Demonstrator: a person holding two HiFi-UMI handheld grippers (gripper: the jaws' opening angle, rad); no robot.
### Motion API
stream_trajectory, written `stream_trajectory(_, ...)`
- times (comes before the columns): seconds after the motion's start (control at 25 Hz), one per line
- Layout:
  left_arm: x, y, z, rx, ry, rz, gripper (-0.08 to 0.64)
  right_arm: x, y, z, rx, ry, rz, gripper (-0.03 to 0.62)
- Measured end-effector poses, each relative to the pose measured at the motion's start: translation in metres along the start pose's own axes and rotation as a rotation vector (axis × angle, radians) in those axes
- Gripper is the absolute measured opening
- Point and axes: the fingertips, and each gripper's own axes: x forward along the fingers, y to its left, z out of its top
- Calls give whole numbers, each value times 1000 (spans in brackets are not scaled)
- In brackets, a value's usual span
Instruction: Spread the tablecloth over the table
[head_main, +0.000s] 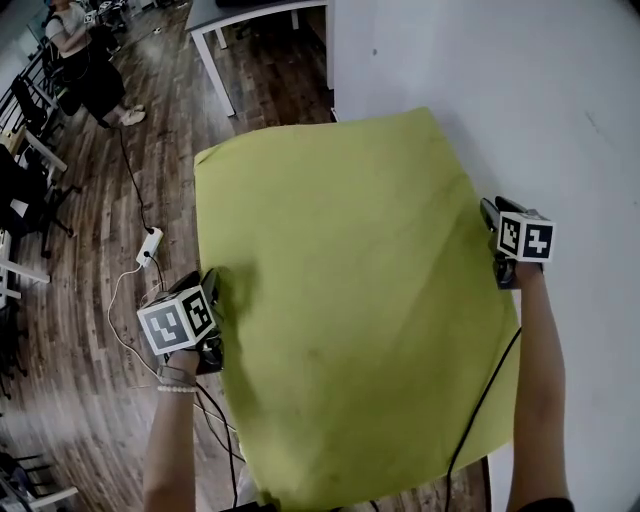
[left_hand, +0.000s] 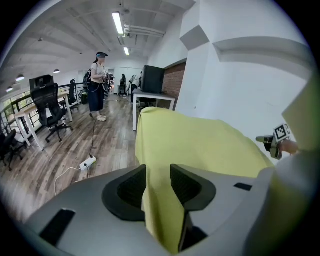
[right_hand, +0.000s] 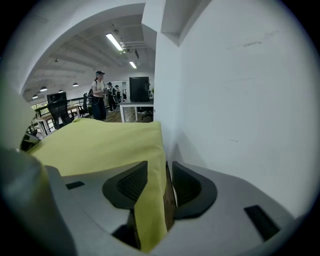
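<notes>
The cloth (head_main: 350, 300) lies spread flat over the tabletop and fills the middle of the head view. Its long axis runs from the upper middle of the frame down to the lower right. One short edge points at the far end, near the top. The other hangs at the bottom of the frame, where I cannot make out its corners.

My left claw (left_hand: 159, 177) is at the cloth's left long edge. Its jaws stand wide, and a fold of cloth hangs loose between them. My right claw (right_hand: 160, 180) is at the right long edge, close beside the white wall (head_main: 520, 100). Its jaws are also wide and straddle the draped edge without pinching it.

The tabletop (right_hand: 170, 200) is almost wholly hidden under the cloth. I see only a brown strip of its edge between my right jaws. In the left claw view the cloth's near part is cut off behind the claw's body.

A power strip (head_main: 149, 245) lies on the wood floor (head_main: 90, 200) at the left of the head view. A person (head_main: 85, 50) stands at the upper left.
</notes>
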Motion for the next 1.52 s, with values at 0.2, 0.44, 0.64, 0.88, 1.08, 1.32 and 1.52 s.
stream_trajectory(0.2, -42, -9, -25, -16, 28, -101, 186, -101, -19, -68, 29, 31, 29, 202)
stream_trajectory(0.44, -76, -29, -74, 32, 96, -183, 196, -210, -26, -189, 121, 151, -48, 206)
stream_trajectory(0.64, -76, -31, -102, 91, 157, -181, 196, -247, -19, -241, 206, 179, -109, 202)
stream_trajectory(0.88, -73, -34, -103, 105, 162, -192, 199, -243, -27, -237, 228, 156, -130, 193)
stream_trajectory(1.08, -64, -32, -97, 73, 178, -235, 210, -230, -30, -226, 230, 148, -157, 192)
stream_trajectory(1.32, -58, -30, -88, 88, 151, -261, 221, -215, -31, -211, 204, 127, -235, 183)
stream_trajectory(1.52, -71, -26, -84, 198, 128, -250, 196, -248, -22, -205, 215, 3, -380, 172)
